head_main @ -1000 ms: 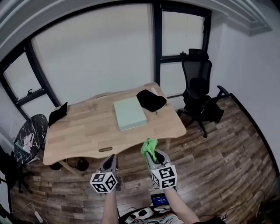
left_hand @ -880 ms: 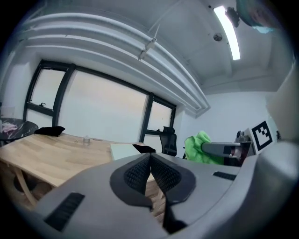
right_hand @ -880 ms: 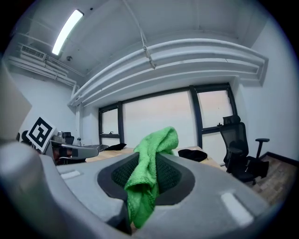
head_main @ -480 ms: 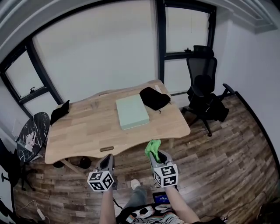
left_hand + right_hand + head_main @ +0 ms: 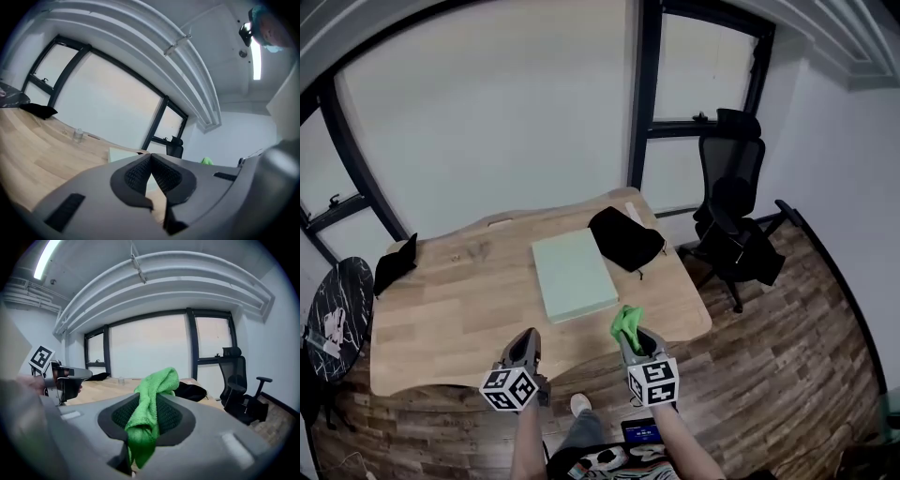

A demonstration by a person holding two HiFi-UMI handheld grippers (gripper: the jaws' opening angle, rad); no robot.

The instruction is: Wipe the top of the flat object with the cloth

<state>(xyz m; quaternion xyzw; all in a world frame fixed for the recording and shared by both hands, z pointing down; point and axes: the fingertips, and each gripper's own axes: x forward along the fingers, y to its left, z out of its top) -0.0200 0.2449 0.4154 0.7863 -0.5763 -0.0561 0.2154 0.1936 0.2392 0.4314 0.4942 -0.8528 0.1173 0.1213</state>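
- Head view: the pale green flat object (image 5: 572, 275) was noted lying mid-way along the wooden table (image 5: 450, 300).
- The green cloth (image 5: 625, 320) was found clenched in the right gripper (image 5: 630, 334), over the table's near edge.
- The left gripper (image 5: 528, 339) was recorded with jaws pressed together, empty, at the same table edge.

even, bright light from a ceiling strip lamp (image 5: 48, 257); strong fisheye bending at edges; near gripper bodies blurred.

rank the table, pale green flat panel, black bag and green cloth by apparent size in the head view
1. table
2. pale green flat panel
3. black bag, a little smaller
4. green cloth, smallest though nearest the camera
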